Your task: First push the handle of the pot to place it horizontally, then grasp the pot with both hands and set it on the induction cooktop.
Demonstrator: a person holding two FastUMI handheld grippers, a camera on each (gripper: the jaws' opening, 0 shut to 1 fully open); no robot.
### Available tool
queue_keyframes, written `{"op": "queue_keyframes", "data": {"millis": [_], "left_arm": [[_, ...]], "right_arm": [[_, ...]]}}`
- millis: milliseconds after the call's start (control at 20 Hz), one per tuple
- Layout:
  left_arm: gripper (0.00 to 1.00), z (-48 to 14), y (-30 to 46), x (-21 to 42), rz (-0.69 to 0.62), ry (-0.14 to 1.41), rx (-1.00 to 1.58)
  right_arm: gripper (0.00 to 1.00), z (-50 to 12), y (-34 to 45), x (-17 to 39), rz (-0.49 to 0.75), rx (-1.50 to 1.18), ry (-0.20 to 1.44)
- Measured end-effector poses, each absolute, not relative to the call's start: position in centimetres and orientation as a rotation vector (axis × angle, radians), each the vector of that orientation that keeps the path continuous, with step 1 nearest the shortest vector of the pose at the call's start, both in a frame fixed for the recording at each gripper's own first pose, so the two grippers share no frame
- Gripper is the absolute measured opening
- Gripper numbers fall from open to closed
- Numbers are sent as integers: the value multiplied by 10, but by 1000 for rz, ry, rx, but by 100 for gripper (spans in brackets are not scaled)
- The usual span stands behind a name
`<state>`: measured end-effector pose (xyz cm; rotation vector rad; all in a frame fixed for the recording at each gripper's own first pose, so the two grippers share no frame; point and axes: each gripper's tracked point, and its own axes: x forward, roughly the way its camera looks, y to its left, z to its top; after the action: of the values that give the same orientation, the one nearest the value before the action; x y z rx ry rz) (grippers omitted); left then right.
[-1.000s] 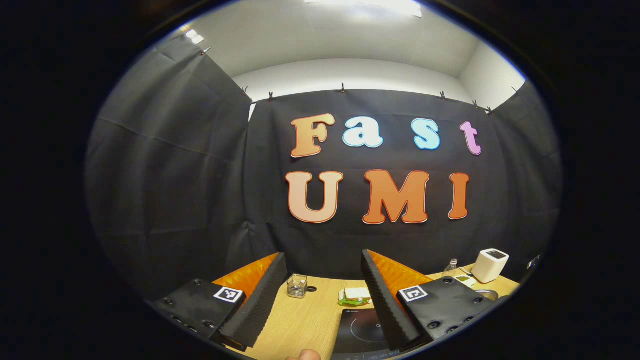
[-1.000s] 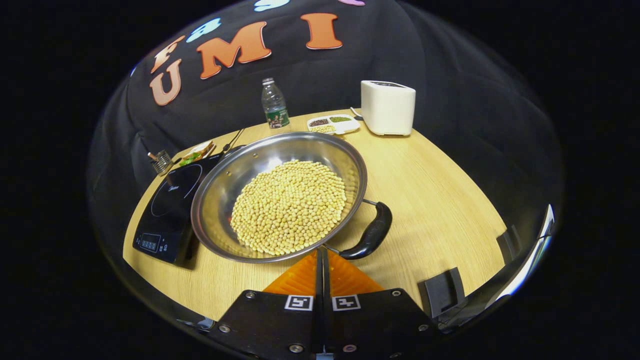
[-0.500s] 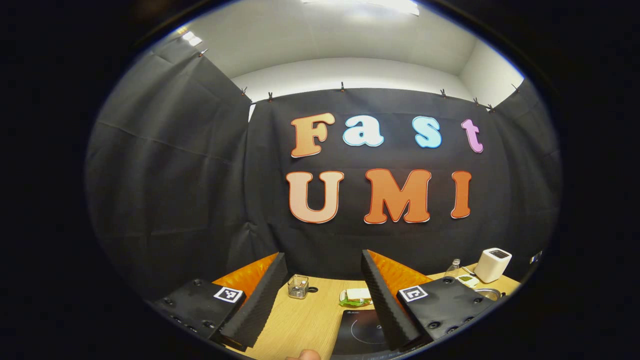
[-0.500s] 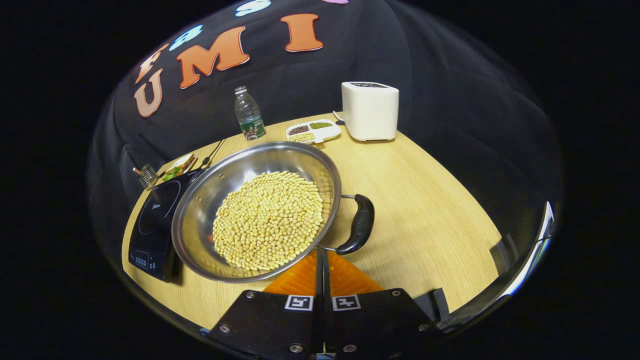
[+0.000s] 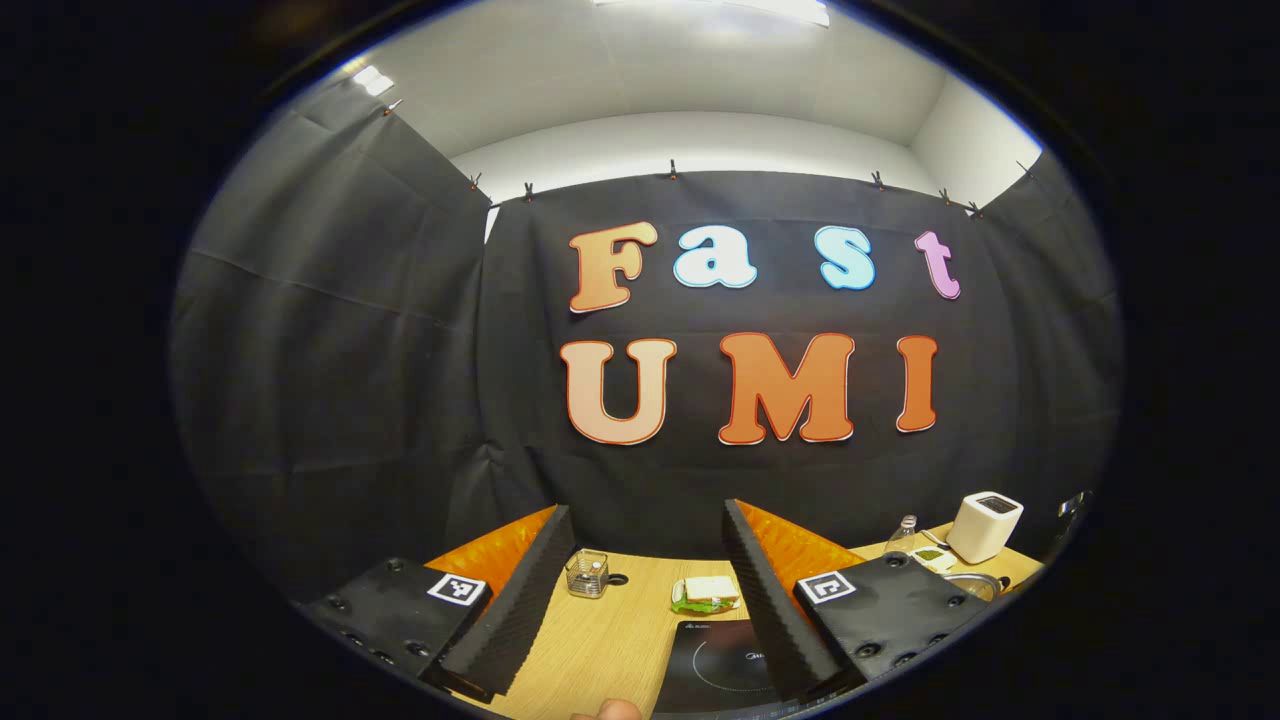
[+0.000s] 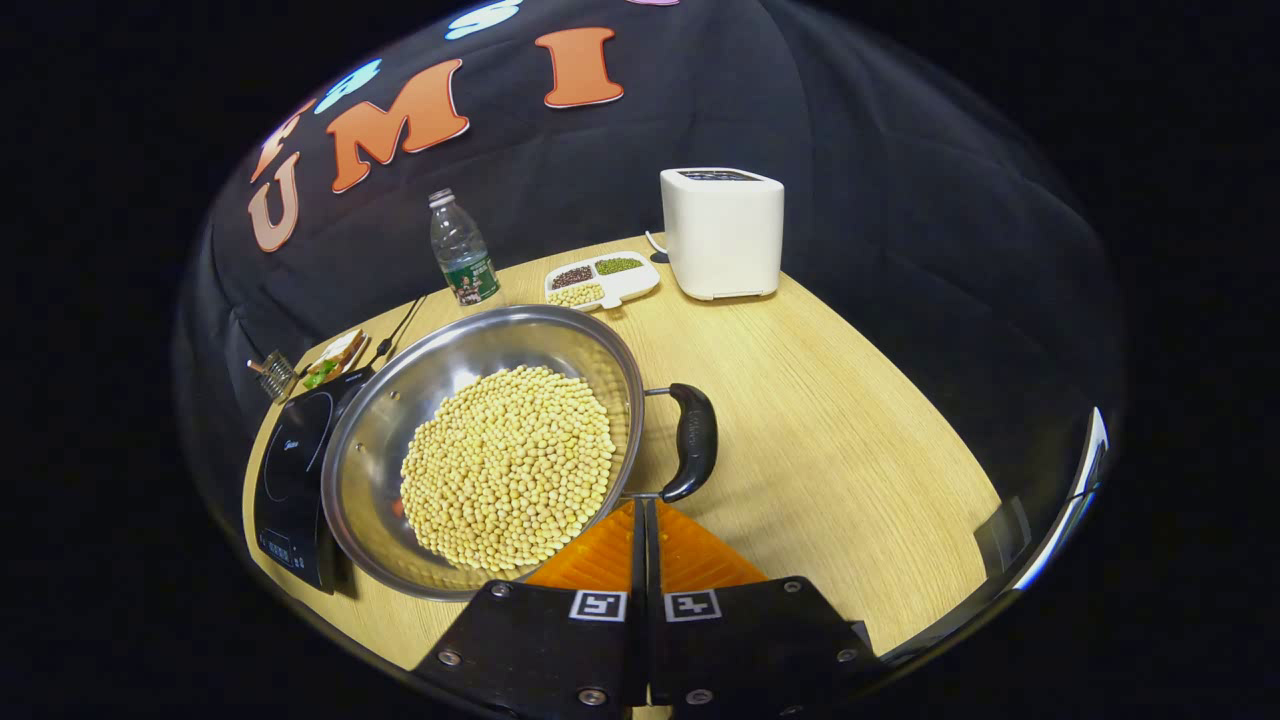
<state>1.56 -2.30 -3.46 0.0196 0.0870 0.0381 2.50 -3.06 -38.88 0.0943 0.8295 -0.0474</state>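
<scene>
I had the right gripper (image 6: 643, 515) low in the centre of the right gripper view with its fingers pressed together, tips at the near rim of the steel pot (image 6: 480, 450) where the lower end of its black side handle (image 6: 690, 440) met the rim; closed fingers make a blunt pusher, which I judged suited nudging that handle round rather than gripping it. The pot, heaped with soybeans (image 6: 510, 465), sat on the wooden table (image 6: 850, 400) left of centre, its far edge overlapping the induction cooktop (image 6: 290, 470) at the left, so it was not yet centred on the cooktop. That view also gave me the white toaster (image 6: 722, 232), water bottle (image 6: 457, 250) and divided tray of beans (image 6: 600, 280) along the upper table edge. The left gripper view looked up at the booth wall instead: the left gripper (image 5: 640, 590) sat at the bottom with fingers spread wide, holding nothing, waiting above the table for the two-handed grasp, I judged, with the cooktop (image 5: 715, 660) between them, a sandwich (image 5: 708, 593) beyond and a small wire basket (image 5: 586, 574).
</scene>
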Motion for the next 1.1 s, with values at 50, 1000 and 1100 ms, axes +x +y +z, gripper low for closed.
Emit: {"op": "queue_keyframes", "data": {"millis": [50, 1000, 1100], "left_arm": [[99, -38, -26, 17, 34, 91, 21], [99, -112, -98, 37, -55, 200, 10], [98, -121, -112, 36, -68, 196, 15]], "right_arm": [[0, -391, -32, 28, -52, 93, 831], [0, -406, -50, 92, -92, 48, 830], [0, -404, -50, 97, -92, 42, 823]]}}
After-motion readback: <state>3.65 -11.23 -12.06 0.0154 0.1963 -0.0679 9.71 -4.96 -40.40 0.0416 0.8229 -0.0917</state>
